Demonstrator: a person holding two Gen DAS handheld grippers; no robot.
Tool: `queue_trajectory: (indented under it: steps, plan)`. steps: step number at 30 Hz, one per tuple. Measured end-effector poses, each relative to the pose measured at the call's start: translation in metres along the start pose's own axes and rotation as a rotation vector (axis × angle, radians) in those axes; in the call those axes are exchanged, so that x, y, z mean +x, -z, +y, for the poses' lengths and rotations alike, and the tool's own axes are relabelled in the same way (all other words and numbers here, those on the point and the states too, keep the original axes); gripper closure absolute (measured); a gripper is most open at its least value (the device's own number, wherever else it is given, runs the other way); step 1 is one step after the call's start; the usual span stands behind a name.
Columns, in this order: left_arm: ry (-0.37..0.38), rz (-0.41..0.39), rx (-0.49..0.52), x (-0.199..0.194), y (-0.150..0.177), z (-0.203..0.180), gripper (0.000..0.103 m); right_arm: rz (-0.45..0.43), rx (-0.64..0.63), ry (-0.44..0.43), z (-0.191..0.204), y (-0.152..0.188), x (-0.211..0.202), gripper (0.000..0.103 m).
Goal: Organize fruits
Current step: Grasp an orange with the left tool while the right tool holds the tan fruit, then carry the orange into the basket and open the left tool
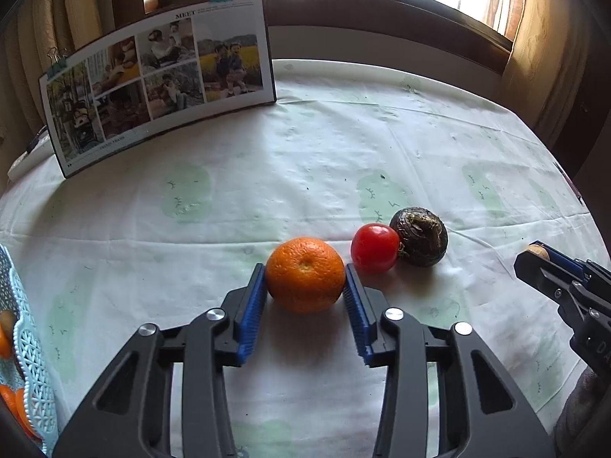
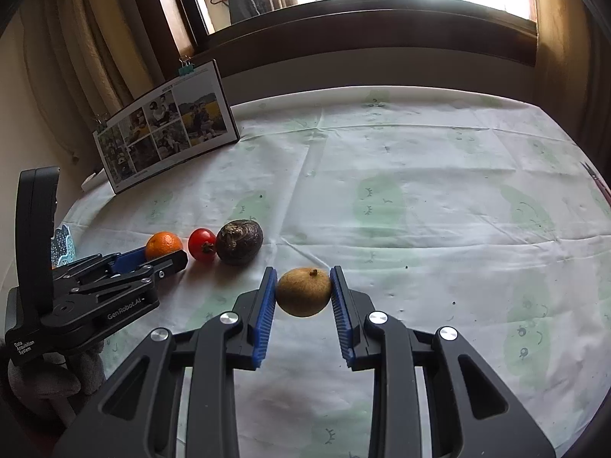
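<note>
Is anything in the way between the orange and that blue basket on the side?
Nothing visible is. The left gripper has its pads on either side of the orange, and only bare tablecloth lies between it and the blue basket at the left edge. The tomato sits on the other side.

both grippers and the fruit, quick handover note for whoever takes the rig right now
Left gripper: shut on the orange, which sits on the tablecloth.
Right gripper: shut on the small brown fruit; whether it is lifted is unclear.
Loose on the cloth: tomato touching the dark wrinkled fruit, just right of the orange.
Blue basket at the left edge already holds some orange fruit.
Left: probably move the two gripped fruits to the basket, then the tomato and dark fruit.
</note>
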State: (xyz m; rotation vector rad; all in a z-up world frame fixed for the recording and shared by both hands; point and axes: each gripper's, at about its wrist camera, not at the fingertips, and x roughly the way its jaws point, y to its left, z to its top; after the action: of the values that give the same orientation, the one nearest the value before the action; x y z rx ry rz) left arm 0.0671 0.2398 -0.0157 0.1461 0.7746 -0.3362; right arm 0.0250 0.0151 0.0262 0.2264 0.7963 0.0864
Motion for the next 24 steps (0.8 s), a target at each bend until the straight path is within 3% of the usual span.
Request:
queue_trajectory:
  steps: [7, 24]
  plan:
    - [0.0, -0.023, -0.004, -0.012, 0.003, 0.002, 0.062, 0.001, 0.002, 0.001, 0.0, 0.0, 0.002, 0.074]
    - [-0.11, -0.172, -0.076, -0.08, 0.017, 0.03, 0.062, -0.002, -0.017, -0.013, 0.007, 0.005, 0.0, 0.074]
